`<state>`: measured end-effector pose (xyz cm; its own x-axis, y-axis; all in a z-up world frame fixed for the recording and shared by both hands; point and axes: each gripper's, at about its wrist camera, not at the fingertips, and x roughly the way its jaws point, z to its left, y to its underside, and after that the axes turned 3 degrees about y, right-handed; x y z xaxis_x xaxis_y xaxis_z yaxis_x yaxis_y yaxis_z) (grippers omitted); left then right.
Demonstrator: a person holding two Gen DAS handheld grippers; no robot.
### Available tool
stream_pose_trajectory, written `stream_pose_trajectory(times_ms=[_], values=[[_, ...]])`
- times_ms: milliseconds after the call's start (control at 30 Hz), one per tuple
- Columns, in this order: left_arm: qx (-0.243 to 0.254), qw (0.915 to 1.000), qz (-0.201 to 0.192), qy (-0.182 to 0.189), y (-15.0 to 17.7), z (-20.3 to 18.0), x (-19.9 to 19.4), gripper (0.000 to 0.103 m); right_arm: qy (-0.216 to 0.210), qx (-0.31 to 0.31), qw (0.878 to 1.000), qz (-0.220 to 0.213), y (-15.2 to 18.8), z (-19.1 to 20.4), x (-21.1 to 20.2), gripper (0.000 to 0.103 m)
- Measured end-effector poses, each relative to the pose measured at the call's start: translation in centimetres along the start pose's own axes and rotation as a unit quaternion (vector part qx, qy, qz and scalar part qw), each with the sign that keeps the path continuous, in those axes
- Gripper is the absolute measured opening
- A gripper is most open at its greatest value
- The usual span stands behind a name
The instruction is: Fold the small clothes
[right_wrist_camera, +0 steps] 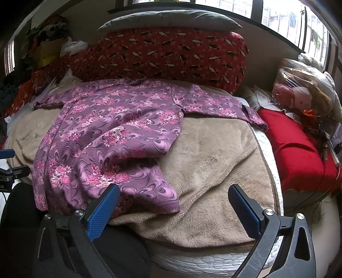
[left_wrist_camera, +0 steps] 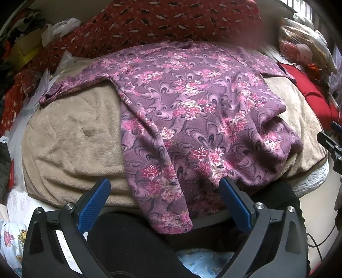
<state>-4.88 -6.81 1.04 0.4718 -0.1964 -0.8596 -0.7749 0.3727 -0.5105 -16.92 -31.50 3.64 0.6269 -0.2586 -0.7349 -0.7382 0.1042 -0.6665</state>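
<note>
A purple floral shirt (left_wrist_camera: 192, 111) lies spread on a beige blanket (left_wrist_camera: 70, 136), hem hanging over the near edge. Left gripper (left_wrist_camera: 164, 188) and right gripper (right_wrist_camera: 173, 193) hover with jaws apart, holding nothing.

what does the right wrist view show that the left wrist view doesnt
Only the right wrist view shows the grey pillow on top of the red patterned cushion, the bright window, and the shirt's right sleeve stretched out to its cuff.

Only the left wrist view shows the cartoon-print white cloth at lower left and the hem hanging over the bed edge.

Both show the purple floral long-sleeved shirt spread on the beige fleece blanket, and open blue-padded tongs, left and right, holding nothing.
</note>
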Motion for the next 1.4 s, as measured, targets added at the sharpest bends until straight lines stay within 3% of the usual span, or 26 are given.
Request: stream_pose_trajectory(times_ms=[533,800,933,1033,1100,1133,1200,1233,1300,1333,1367,1400], values=[[0.003,0.9997,0.023,-0.005,-1.0,0.1,1.8,0.102,-0.016,0.018,1.000,0.020,-0.1,-1.0,2.0,0.101],[-0.029,0.9988,0.036,-0.015,-1.7,2.4,2.8,0.102,-0.028,0.045,0.998,0.038,0.0,-2.0,3.5,0.101],[-0.066,0.9956,0.065,0.012,-1.6,3.4,4.0,0.102,-0.046,0.048,0.996,0.055,0.1,-1.9,4.5,0.101],[-0.066,0.9924,0.101,0.024,-1.0,2.6,5.7,0.102,-0.066,0.048,0.994,0.076,0.2,-1.4,6.1,0.101],[-0.056,0.9898,0.129,0.024,-0.5,1.7,7.2,0.102,-0.078,0.049,0.992,0.090,0.4,-1.1,7.2,0.096],[-0.053,0.9876,0.146,0.023,-0.2,1.3,8.0,0.102,-0.089,0.051,0.990,0.100,0.5,-0.9,7.9,0.088],[-0.056,0.9817,0.181,0.019,0.4,0.9,9.4,0.089,-0.121,0.057,0.984,0.116,0.9,-0.6,8.8,0.066],[-0.063,0.9781,0.197,0.022,0.6,0.9,10.0,0.069,-0.144,0.061,0.980,0.125,1.1,-0.4,9.2,0.051],[-0.077,0.9774,0.194,0.033,0.5,1.4,9.6,0.053,-0.164,0.062,0.977,0.121,1.3,-0.2,9.0,0.021],[-0.084,0.9773,0.190,0.042,0.4,1.9,9.0,0.031,-0.187,0.062,0.973,0.116,1.2,-0.2,8.5,0.010],[-0.090,0.9763,0.189,0.053,0.1,2.5,8.3,0.014,-0.206,0.069,0.970,0.113,1.2,-0.5,8.0,0.010],[-0.104,0.9742,0.188,0.068,-0.1,3.3,7.6,0.011,-0.215,0.077,0.968,0.102,1.2,-0.9,7.1,0.010]])
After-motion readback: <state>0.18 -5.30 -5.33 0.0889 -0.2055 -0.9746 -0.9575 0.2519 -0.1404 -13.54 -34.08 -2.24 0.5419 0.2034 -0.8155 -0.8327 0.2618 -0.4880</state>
